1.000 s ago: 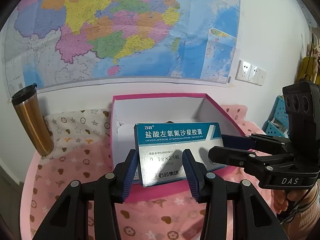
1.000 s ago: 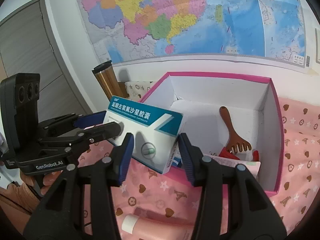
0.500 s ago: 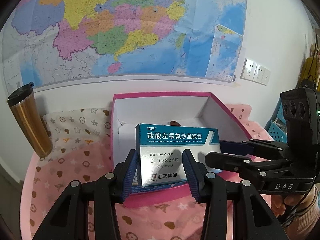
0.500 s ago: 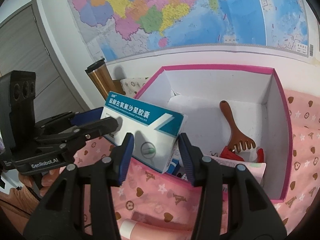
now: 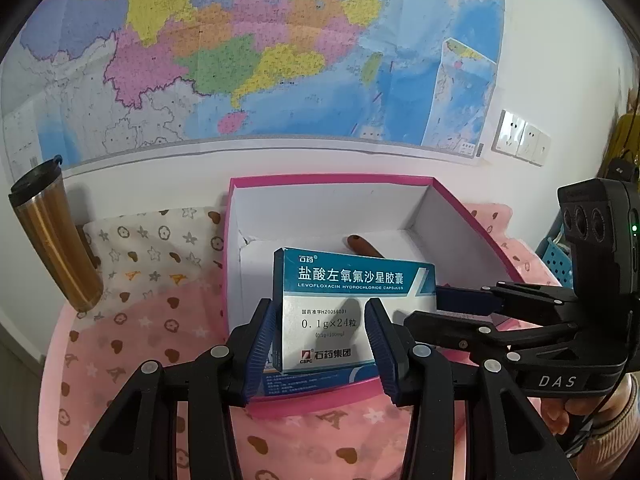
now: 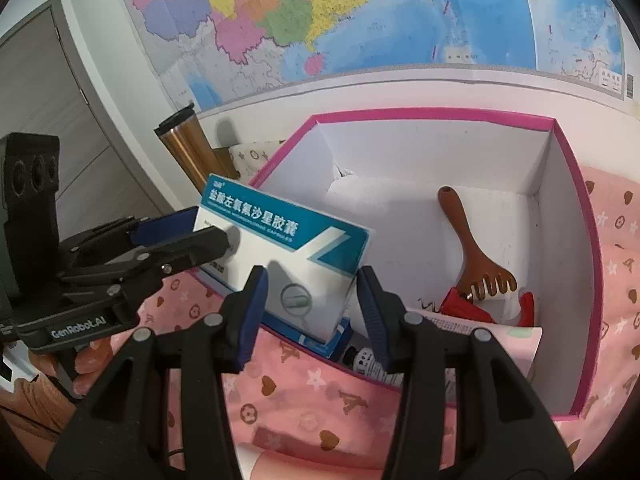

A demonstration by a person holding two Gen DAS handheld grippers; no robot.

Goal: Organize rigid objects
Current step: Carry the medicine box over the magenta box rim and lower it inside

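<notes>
A white and teal medicine box (image 5: pixel 352 308) (image 6: pixel 288 256) hangs upright over the near wall of an open pink storage box (image 5: pixel 332 178) (image 6: pixel 432 114). My left gripper (image 5: pixel 320 312) (image 6: pixel 202 232) is shut on its left end. My right gripper (image 6: pixel 310 280) (image 5: pixel 428 308) is shut on its right end. Inside the pink box lie a wooden comb (image 6: pixel 472 252), a red item (image 6: pixel 464 304), another blue carton (image 6: pixel 336 336) and a white packet (image 6: pixel 480 328).
A bronze tumbler (image 5: pixel 56 240) (image 6: pixel 188 152) stands left of the pink box against the wall. A pale tube (image 6: pixel 288 452) lies on the pink patterned cloth (image 5: pixel 132 352) near me. A blue basket (image 5: pixel 560 256) sits at the far right, and a grey door (image 6: pixel 48 92) is on the left.
Both grippers have carried the medicine box forward and a little lower, toward the pink box. Its lower edge now overlaps the box's near wall. Neither grip has changed.
</notes>
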